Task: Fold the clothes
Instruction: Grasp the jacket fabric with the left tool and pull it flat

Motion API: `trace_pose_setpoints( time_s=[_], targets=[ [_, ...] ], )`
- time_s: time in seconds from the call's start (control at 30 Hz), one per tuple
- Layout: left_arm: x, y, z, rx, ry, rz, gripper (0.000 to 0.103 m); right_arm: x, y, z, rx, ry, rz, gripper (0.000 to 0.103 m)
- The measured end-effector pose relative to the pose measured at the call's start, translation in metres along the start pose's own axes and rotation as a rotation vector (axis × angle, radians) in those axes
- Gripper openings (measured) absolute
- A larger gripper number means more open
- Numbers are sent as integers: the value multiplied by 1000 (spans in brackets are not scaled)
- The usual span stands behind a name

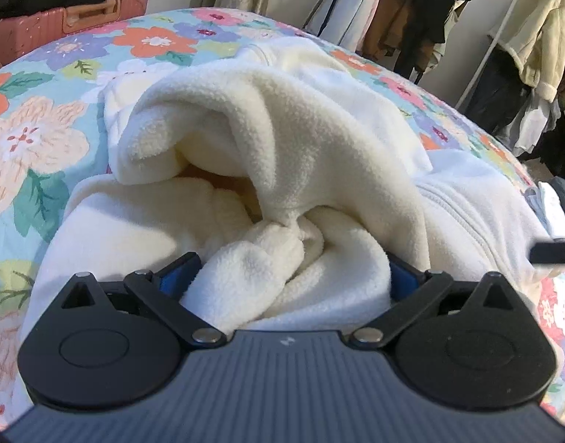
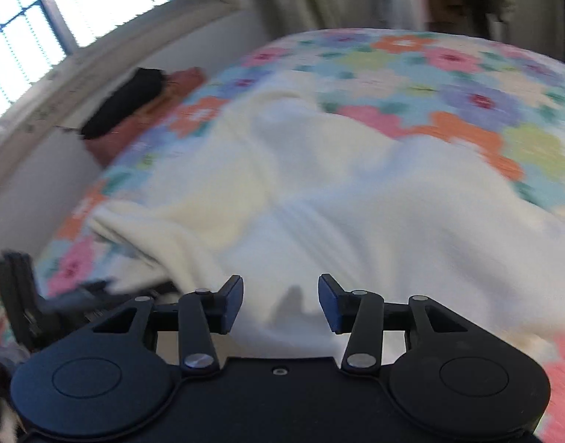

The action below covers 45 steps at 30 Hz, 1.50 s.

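A cream fleece garment [image 1: 282, 140] lies bunched on a floral bedspread [image 1: 42, 140]. My left gripper [image 1: 289, 269] has a thick wad of the fleece bunched between its blue-padded fingers, which stand wide apart around it; the fabric rises in a fold in front. In the blurred right wrist view the same garment [image 2: 319, 192] spreads flat over the bedspread [image 2: 467, 92]. My right gripper [image 2: 281, 302] is open and empty, just above the garment's near edge. The left gripper's body [image 2: 16, 302] shows at the far left.
A pink suitcase [image 1: 61, 22] with dark clothing on it stands beyond the bed on the left. A clothes rack [image 1: 430, 18] with hanging coats stands at the right. A window [image 2: 42, 11] is at upper left in the right wrist view.
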State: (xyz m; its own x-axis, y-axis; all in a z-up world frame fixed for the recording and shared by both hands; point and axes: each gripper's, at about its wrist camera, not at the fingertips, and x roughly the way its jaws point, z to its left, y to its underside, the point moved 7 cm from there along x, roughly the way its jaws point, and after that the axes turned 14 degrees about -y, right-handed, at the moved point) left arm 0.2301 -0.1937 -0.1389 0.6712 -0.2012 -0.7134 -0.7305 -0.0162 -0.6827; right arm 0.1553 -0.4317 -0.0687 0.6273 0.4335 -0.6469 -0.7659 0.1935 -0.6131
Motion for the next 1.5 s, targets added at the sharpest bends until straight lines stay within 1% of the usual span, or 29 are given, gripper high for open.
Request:
trace_pose_setpoints(
  time_s=[0.1,0.17,0.23,0.3,0.33,0.37,0.43,0.53,0.57,0.6,0.67,0.77,0.83,0.93,1.0,1.07,1.1,1.17,1.2,1.27,1.3,1.33,1.37,1.4,1.43,1.5],
  targets=[
    [6,1,-1,6,-21,30,103,-19,17,-19,58,63,14,52],
    [11,5,-5,26,-39,42,103,-32,27,-24,87,56,6,53],
    [11,8,-9,46,-58,19,103,-41,34,-27,87,67,-1,61],
    [6,7,-15,95,-70,-34,87,-50,40,-33,59,118,6,65],
    [3,6,-18,125,-90,-59,73,-52,43,-37,48,150,13,67],
    [0,6,-21,150,-110,-77,66,-55,46,-43,48,178,19,67],
    [-3,6,-23,169,-115,-97,61,-60,50,-57,86,210,22,67],
    [-3,6,-24,162,-109,-97,61,-68,55,-73,156,227,-10,67],
    [0,5,-23,156,-109,-90,61,-70,56,-73,160,228,-14,67],
    [2,5,-23,159,-113,-80,61,-70,57,-71,158,228,-16,67],
    [1,5,-23,171,-121,-86,61,-72,60,-68,154,228,-19,67],
    [3,4,-25,180,-134,-98,61,-68,62,-59,137,169,2,67],
    [3,3,-25,184,-142,-106,59,-69,64,-56,101,164,17,67],
    [10,5,-28,186,-189,-110,58,-74,67,-56,34,157,25,67],
    [8,12,-35,240,-262,-121,55,-76,70,-62,15,145,11,68],
    [0,20,-42,302,-332,-137,48,-76,75,-71,34,131,1,68],
    [-7,24,-41,329,-366,-136,48,-77,77,-74,42,127,-7,68],
    [-21,27,-30,298,-395,-109,47,-83,81,-79,61,121,-33,68],
    [-26,28,-23,268,-398,-88,47,-87,83,-81,72,114,-47,68],
    [-39,29,-8,222,-436,-51,47,-98,90,-81,65,92,-64,68],
    [-46,29,-1,200,-456,-33,47,-103,94,-80,57,82,-68,69],
    [-55,29,2,201,-493,-23,47,-108,98,-81,45,75,-69,72],
    [-62,28,4,196,-513,-17,46,-112,103,-83,26,71,-67,75],
    [-70,27,4,171,-505,-7,46,-114,105,-85,2,72,-66,79],
    [-80,26,5,120,-474,7,45,-114,106,-87,-22,73,-67,80],
    [-101,23,3,57,-445,10,45,-111,104,-91,-73,61,-80,80]
  ],
)
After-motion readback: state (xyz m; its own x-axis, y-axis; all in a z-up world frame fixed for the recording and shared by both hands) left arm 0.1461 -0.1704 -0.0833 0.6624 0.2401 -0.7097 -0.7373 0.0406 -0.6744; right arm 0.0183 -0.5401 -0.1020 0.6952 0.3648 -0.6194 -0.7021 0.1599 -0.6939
